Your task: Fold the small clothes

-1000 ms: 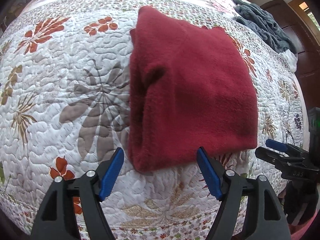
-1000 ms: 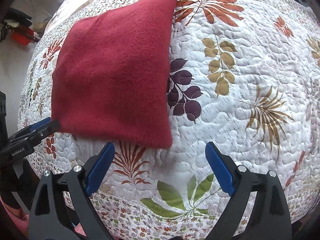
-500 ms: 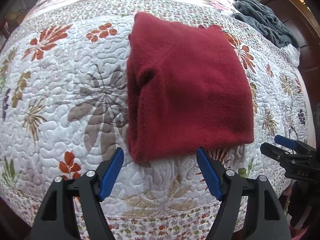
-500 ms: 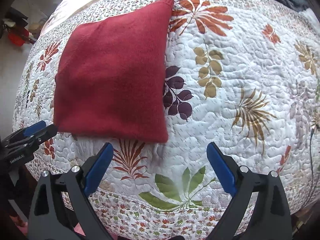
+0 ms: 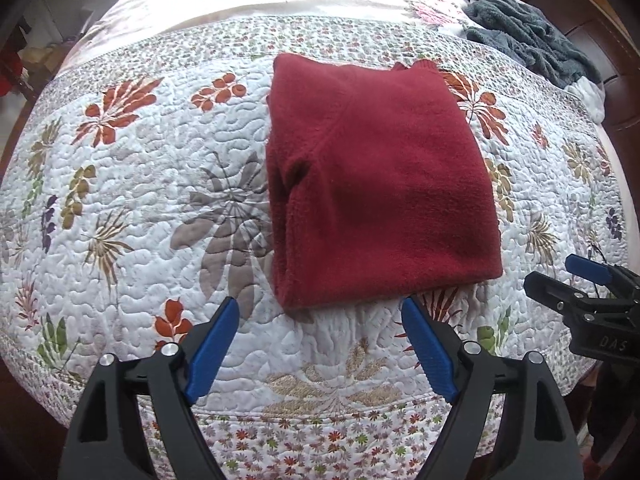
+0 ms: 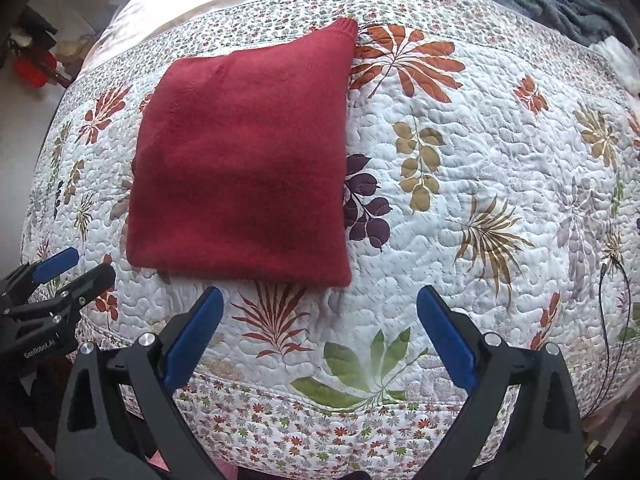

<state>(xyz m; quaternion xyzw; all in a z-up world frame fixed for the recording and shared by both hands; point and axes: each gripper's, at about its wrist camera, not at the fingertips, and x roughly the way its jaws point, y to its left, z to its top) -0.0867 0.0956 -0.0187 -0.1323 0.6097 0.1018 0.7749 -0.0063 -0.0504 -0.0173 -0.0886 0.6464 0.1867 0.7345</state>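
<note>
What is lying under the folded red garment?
The floral quilt lies beneath the folded red garment, which rests flat on it. The quilt's pattern continues out of sight under the cloth; whether anything else is trapped underneath cannot be seen.

The folded red garment [image 5: 384,184] is soft, matt fleece cloth. It lies on a quilt [image 5: 160,184] of stitched, puckered printed cotton. Each tool [image 5: 320,340] is matt black plastic with ribbed blue plastic pads [image 5: 428,356] and shiny metal rivets [image 5: 170,347].

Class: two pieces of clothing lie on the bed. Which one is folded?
The red garment, lying flat as a neat rectangle on the quilt. The grey garment lies crumpled in a heap at the far corner.
</note>
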